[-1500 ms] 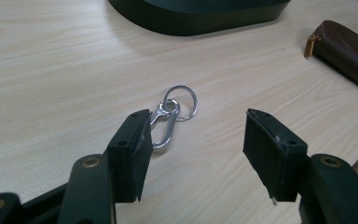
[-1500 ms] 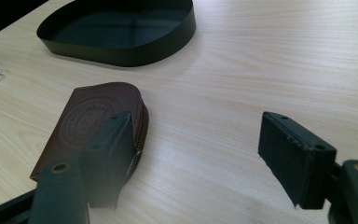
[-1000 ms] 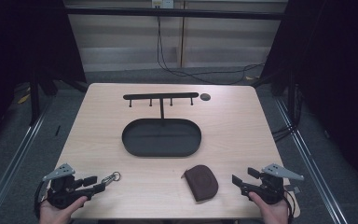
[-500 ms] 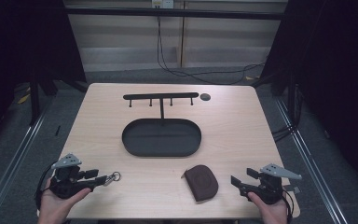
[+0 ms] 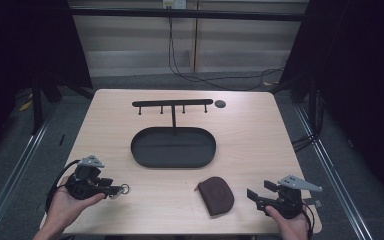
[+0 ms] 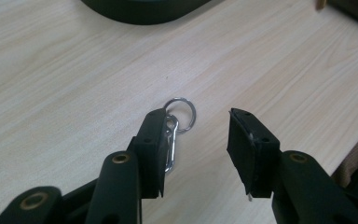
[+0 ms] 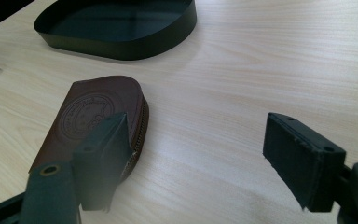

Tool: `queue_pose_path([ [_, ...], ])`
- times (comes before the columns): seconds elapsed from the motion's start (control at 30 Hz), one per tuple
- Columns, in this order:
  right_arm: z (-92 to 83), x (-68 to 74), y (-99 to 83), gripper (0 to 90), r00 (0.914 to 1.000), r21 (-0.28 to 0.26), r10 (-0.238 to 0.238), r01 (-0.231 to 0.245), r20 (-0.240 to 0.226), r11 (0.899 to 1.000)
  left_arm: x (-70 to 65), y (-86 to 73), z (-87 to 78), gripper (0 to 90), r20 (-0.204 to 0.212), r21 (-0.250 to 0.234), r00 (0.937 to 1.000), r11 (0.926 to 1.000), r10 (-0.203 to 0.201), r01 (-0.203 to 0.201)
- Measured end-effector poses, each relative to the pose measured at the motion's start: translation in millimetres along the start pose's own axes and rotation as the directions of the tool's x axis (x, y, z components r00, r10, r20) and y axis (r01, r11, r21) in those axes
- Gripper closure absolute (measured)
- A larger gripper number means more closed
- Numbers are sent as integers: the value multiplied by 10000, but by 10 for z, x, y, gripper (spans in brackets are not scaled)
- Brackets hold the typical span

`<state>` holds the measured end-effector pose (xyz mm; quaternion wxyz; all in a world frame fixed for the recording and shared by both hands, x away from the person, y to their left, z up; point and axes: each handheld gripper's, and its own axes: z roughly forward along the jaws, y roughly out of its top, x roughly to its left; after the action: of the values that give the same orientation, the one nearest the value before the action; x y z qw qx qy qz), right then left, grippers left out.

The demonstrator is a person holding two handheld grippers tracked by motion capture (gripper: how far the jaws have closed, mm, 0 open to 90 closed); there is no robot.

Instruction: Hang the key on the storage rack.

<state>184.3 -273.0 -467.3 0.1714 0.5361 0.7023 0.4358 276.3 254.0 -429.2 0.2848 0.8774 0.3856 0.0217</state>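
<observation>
- Left gripper (image 6: 193,140): jaws apart, just been closing; key ring (image 6: 179,115) beside one pad, unclamped.
- Right gripper (image 7: 205,161): jaws wide apart by brown pouch (image 7: 91,123).

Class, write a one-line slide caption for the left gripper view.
Left gripper, jaws closing, over a key ring on the wooden table.

The tongs (image 6: 195,140) have just been closing — key ring (image 6: 179,115) beside one jaw, unpinched, on the table (image 6: 65,84).

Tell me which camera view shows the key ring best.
The left gripper view: the key ring and its clip lie close up on the table, partly behind one jaw. The high view shows it tiny by the left gripper; the right gripper view, at its left edge.
</observation>
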Motion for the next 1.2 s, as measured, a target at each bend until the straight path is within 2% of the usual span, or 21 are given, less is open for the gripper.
queue_pose_path([
  [0.07,1,-1,0,226,10000,6,5,-5,-17,10000,18,25,51,588,20,134,9999,9998,149,-149],
  [0.13,1,0,1,222,10000,-12,-20,20,-56,10000,57,55,81,593,-11,291,9999,9995,111,-111],
  [0.2,3,3,1,220,10000,-2,-33,33,-52,10000,86,82,111,603,152,392,9999,9992,69,-75],
  [0.4,10,0,1,217,10000,43,-30,31,-47,10000,154,116,212,606,146,1167,9998,9931,100,-116],
  [0.53,18,2,0,213,10000,115,-19,20,-68,9999,188,132,260,596,172,1465,9998,9892,-110,84],
  [0.57,21,2,0,211,10000,135,-14,15,-67,9999,202,155,308,587,134,1884,9998,9820,-153,125],
  [0.67,26,2,-1,208,9999,194,-2,4,-104,9998,197,195,355,585,83,2405,9999,9706,106,-123],
  [0.7,27,2,-1,207,9999,203,0,3,-113,9998,186,210,369,598,84,2525,9999,9676,63,-82],
  [0.73,28,2,-1,206,9999,207,5,-3,-113,9998,190,225,383,601,107,2746,9999,9615,58,-85],
  [0.77,29,2,-1,205,10000,221,10,-8,-98,9998,184,240,396,605,72,2943,9997,9554,243,-253],
  [0.83,33,3,-1,204,9999,238,8,-5,-125,9997,165,264,420,612,-87,3054,9996,9520,267,-227],
  [0.87,33,4,-2,203,9999,237,1,2,-137,9997,167,278,421,614,-54,3141,9992,9487,396,-359],
  [0.9,32,5,-2,202,9999,240,-6,10,-142,9997,165,287,428,614,-39,3093,9994,9504,354,-325],
  [0.97,34,4,-2,202,9999,256,-8,12,-137,9997,180,302,448,615,88,3297,9994,9435,330,-340],
  [1.0,37,2,-3,202,9999,276,-9,14,-154,9996,183,301,469,619,117,3283,9997,9443,219,-245],
  [1.07,44,0,-3,202,9999,315,-10,14,-135,9995,193,308,493,634,-72,3577,9995,9335,293,-248],
  [1.1,45,0,-3,202,9999,320,-13,18,-142,9995,193,308,493,635,-72,3577,9995,9335,293,-248],
  [1.17,45,0,-4,202,9999,330,-24,29,-150,9994,196,308,521,637,23,3679,9996,9295,286,-274],
  [1.2,46,0,-3,201,9999,326,-10,15,-151,9995,187,310,536,636,-56,3726,9994,9275,353,-307],
])
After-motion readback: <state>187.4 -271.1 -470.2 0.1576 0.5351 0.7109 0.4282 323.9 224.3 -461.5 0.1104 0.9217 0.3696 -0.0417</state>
